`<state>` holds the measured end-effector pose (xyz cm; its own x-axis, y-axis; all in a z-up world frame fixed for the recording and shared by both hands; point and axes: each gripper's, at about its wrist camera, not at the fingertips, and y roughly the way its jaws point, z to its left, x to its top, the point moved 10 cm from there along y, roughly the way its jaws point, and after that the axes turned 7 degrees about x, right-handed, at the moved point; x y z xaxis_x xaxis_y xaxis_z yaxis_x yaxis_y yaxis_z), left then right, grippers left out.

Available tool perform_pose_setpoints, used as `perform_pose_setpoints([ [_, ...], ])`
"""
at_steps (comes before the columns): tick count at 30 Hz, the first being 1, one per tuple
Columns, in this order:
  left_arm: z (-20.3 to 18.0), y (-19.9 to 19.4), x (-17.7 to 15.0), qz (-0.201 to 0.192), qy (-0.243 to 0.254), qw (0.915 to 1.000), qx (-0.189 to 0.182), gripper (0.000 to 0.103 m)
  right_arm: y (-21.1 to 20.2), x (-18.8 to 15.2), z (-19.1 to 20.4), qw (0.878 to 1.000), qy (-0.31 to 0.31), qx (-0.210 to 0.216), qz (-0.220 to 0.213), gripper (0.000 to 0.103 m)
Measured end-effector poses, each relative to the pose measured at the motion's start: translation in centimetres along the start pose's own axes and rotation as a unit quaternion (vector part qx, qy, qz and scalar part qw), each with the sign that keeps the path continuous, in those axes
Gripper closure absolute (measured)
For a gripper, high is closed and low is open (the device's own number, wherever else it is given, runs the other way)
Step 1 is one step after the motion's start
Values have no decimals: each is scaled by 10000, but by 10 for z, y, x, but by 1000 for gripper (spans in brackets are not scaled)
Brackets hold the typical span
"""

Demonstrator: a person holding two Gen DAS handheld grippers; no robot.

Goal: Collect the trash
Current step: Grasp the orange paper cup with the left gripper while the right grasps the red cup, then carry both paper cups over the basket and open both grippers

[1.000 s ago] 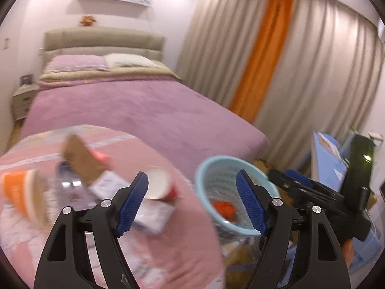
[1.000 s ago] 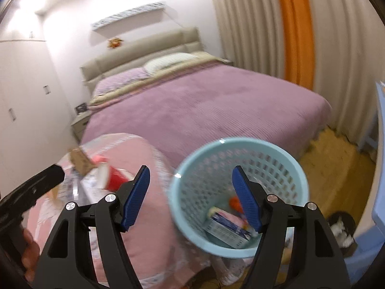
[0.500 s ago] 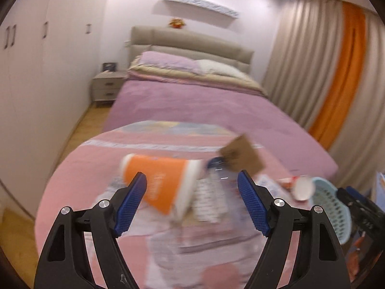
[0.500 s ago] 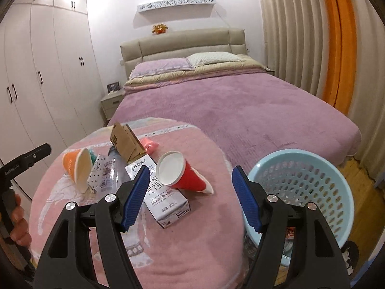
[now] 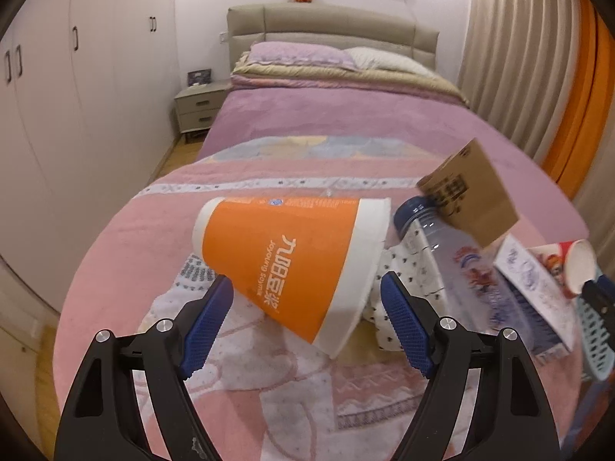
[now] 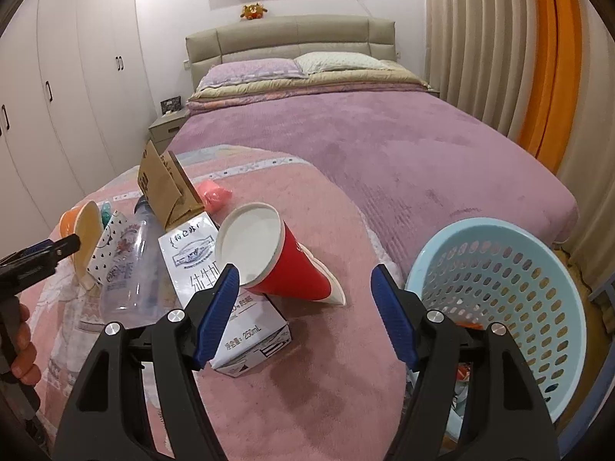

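Trash lies on a round table under a pink cloth (image 5: 115,253). An orange paper cup (image 5: 292,265) lies on its side just ahead of my open left gripper (image 5: 305,311); its wide rim end sits between the blue pads, untouched. Beside it lie a clear plastic bottle (image 5: 457,257), a brown cardboard box (image 5: 469,192) and a spotted wrapper (image 5: 407,269). In the right wrist view a red paper cup (image 6: 284,261) lies on a white milk carton (image 6: 215,280), right in front of my open right gripper (image 6: 303,303). A light blue perforated basket (image 6: 499,303) stands at the right.
A bed with a purple cover (image 6: 384,134) lies behind the table, with white wardrobes (image 5: 77,96) at the left and beige and orange curtains (image 6: 538,57) at the right. A pink scrap (image 6: 215,194) lies behind the box. A hand (image 6: 19,345) holds the left gripper.
Both grippers swung left from the basket toward the table and dipped. The orange cup now fills the left view and the red cup sits ahead of the right gripper. Jaws stayed open.
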<state>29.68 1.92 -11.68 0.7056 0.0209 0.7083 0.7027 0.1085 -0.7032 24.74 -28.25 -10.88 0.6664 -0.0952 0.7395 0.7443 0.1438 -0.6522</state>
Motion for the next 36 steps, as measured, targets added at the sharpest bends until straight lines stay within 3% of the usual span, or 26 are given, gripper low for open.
perform_pose_setpoints([
  [8, 9, 12, -6, 97, 56, 9992, 390, 28, 18, 2, 18, 9994, -285, 138, 138, 33],
  [11, 11, 14, -7, 99, 54, 9988, 476, 35, 24, 2, 23, 9990, -375, 130, 186, 33],
  [14, 13, 12, -10, 67, 65, 9987, 500, 46, 30, 2, 27, 9984, -511, -8, 245, 33],
  [19, 15, -2, -7, -168, 68, 9987, 473, 83, 29, 6, 26, 9991, -377, 77, 187, 44],
  [22, 19, -12, -2, -343, -52, 9987, 385, 97, 24, 11, 24, 9993, -353, 55, 50, 49],
  [30, 25, -50, 11, -903, -413, 9949, 150, 102, -10, 26, 19, 9983, -377, -108, -433, 50],
  [36, 11, -90, 27, -1317, -468, 9894, -399, 102, -46, 39, 11, 9964, -265, -130, -800, 50],
])
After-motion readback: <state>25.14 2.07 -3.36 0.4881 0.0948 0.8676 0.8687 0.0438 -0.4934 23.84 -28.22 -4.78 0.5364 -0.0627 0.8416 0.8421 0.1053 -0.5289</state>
